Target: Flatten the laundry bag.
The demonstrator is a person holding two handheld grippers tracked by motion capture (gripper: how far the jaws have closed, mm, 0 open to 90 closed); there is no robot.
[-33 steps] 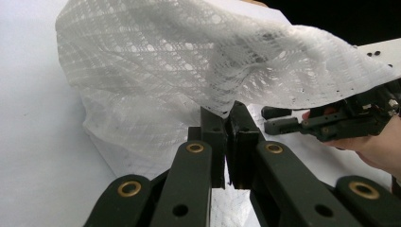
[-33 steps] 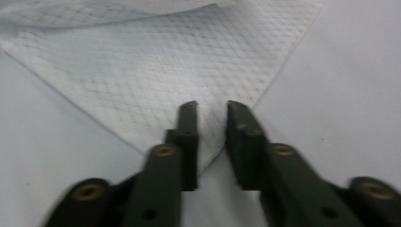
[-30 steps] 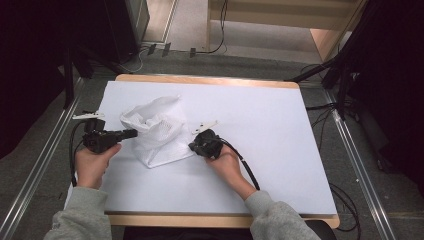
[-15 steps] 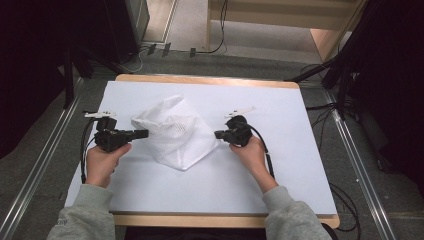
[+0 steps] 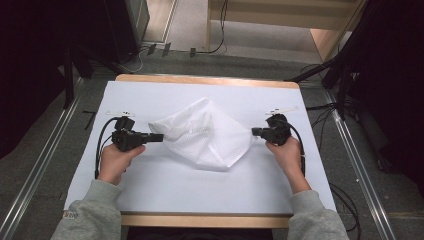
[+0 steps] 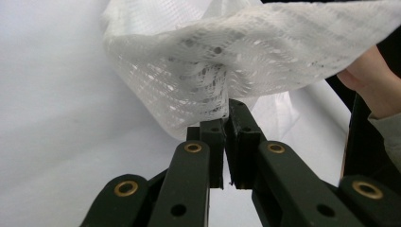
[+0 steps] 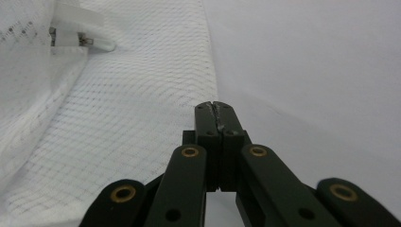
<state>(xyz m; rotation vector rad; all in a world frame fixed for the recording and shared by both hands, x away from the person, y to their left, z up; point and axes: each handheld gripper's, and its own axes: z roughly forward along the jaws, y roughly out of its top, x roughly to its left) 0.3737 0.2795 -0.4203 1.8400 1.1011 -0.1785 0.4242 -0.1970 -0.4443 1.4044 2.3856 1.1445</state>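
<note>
High view: mesh bag [image 5: 205, 135] stretched crosswise between left gripper [image 5: 159, 137] and right gripper [image 5: 255, 132], each clamped on an opposite edge, pull axis left-right.

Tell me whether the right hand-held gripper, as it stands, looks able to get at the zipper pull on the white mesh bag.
Probably not right now: the right hand-held gripper is shut on the white mesh bag edge, stretching it with the left hand-held gripper. The zipper pull lies farther along the mesh.
</note>
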